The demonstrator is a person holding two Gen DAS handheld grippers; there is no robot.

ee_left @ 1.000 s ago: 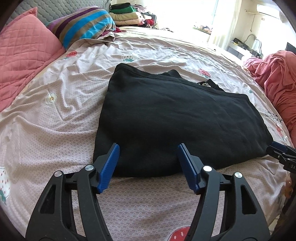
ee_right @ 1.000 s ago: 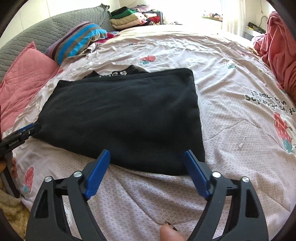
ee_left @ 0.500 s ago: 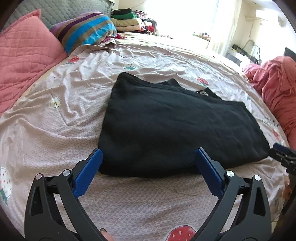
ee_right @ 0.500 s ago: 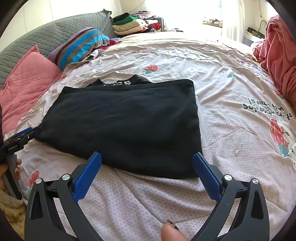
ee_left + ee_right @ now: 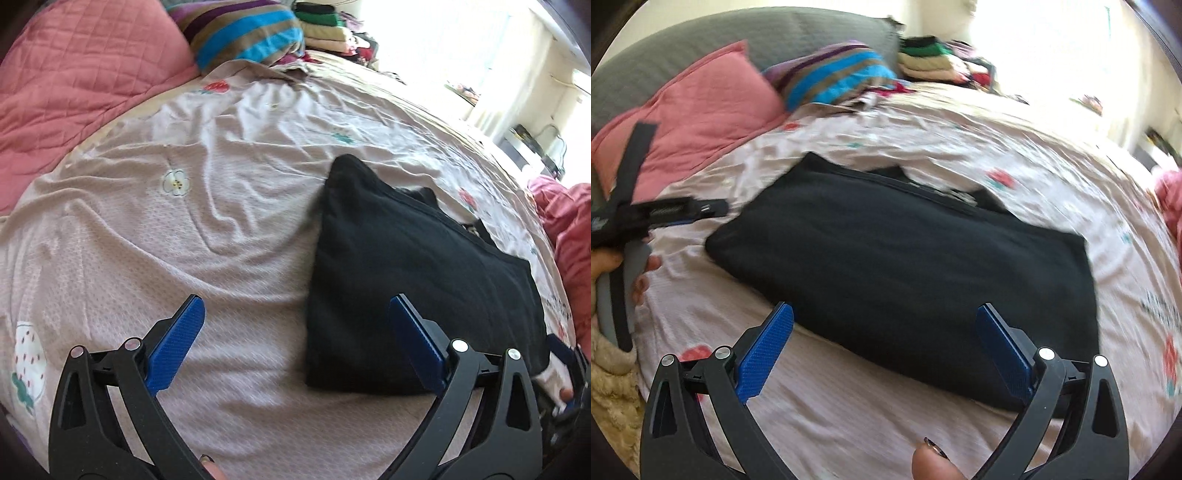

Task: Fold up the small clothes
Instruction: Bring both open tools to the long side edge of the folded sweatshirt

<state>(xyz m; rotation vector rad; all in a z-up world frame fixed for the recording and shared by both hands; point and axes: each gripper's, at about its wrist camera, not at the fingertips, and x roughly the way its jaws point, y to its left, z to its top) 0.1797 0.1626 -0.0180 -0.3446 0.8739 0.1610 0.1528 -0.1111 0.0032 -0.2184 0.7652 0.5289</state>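
A wide bed fills the room, its pale pinkish sheet (image 5: 229, 236) creased and printed with small flowers and strawberries. At the head stands a grey quilted headboard (image 5: 746, 40), with a pink quilted pillow (image 5: 85, 70) leaning by it and a striped cushion (image 5: 243, 33) beside that — bands of blue, purple and tan. Farther back sits a stack of folded clothes (image 5: 927, 59). A crumpled pink blanket (image 5: 569, 236) lies at the bed's right edge. Strong daylight pours through a window (image 5: 443, 33) at the far side — it washes out the pale wall and curtain there.
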